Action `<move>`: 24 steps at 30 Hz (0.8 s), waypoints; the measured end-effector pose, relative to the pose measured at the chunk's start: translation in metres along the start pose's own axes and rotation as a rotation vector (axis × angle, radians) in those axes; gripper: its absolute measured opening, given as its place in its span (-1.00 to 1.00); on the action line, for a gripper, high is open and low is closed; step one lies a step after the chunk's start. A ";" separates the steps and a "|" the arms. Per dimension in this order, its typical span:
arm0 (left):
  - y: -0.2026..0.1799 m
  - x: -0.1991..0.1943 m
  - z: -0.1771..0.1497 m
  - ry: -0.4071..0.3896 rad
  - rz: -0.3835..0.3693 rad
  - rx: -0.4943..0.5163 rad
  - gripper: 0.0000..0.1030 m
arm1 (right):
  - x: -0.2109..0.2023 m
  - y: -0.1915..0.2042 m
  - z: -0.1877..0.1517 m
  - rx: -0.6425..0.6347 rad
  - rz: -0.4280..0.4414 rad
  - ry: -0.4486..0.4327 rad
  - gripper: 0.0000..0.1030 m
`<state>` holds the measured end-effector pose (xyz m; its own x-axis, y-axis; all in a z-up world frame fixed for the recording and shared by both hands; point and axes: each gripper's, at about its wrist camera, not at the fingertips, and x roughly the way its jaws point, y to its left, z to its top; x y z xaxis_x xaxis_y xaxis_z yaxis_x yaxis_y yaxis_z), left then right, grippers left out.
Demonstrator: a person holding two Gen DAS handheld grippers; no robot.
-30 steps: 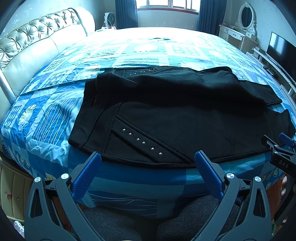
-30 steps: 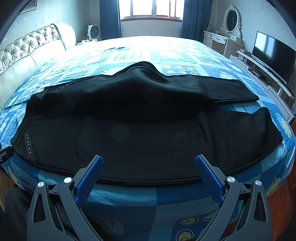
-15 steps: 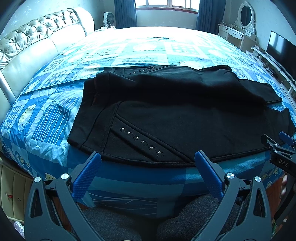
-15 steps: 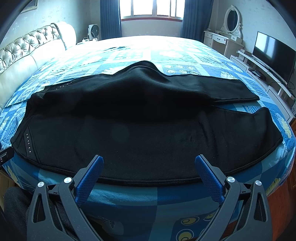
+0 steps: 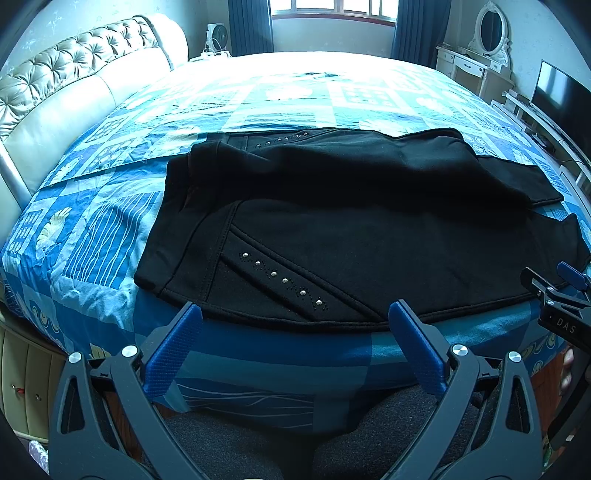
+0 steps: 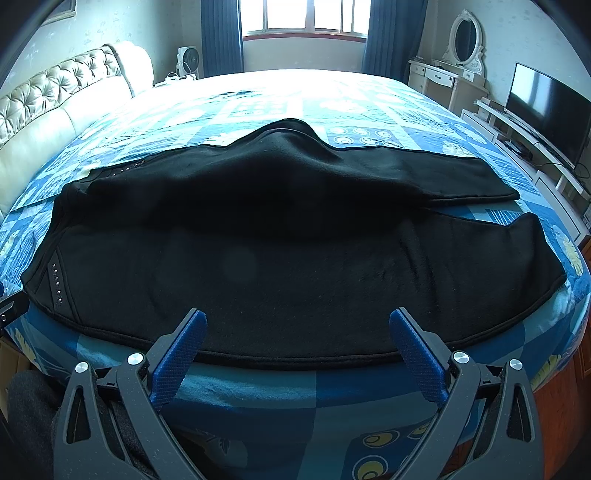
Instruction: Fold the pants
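Two grippers, left gripper (image 5: 295, 314) and right gripper (image 6: 297, 323), hover spread and empty at the bed (image 5: 258, 107) edge; nothing has shifted over the last second, so folding seems unstarted. The pants (image 6: 295, 251) lie flat. Left view shows pocket studs (image 5: 284, 280) clearly; right view alone shows the leg hems, seemingly parted.

Daylight from the back, strong fisheye warp.
We see the window (image 6: 312, 16) blowing out the far bed (image 5: 332, 70) to white glare; the black pants (image 6: 295, 251) lose detail in shadow; corners vignette dark, edges bend, focus is sharp.
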<state>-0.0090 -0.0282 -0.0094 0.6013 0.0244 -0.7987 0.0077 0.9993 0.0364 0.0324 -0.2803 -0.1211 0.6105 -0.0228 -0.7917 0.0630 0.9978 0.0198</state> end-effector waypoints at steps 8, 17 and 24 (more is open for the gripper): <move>0.000 0.000 0.000 0.000 0.000 0.001 0.96 | -0.002 0.000 0.001 0.009 0.000 -0.005 0.92; -0.001 0.002 -0.003 -0.001 -0.001 0.006 0.96 | -0.006 -0.012 0.003 0.075 0.049 -0.037 0.92; -0.002 0.002 -0.003 -0.001 0.001 0.004 0.96 | -0.016 -0.052 0.027 0.142 0.102 -0.015 0.92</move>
<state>-0.0104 -0.0297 -0.0128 0.6022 0.0255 -0.7979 0.0103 0.9992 0.0397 0.0404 -0.3338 -0.0930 0.6314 0.0765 -0.7717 0.1102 0.9762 0.1870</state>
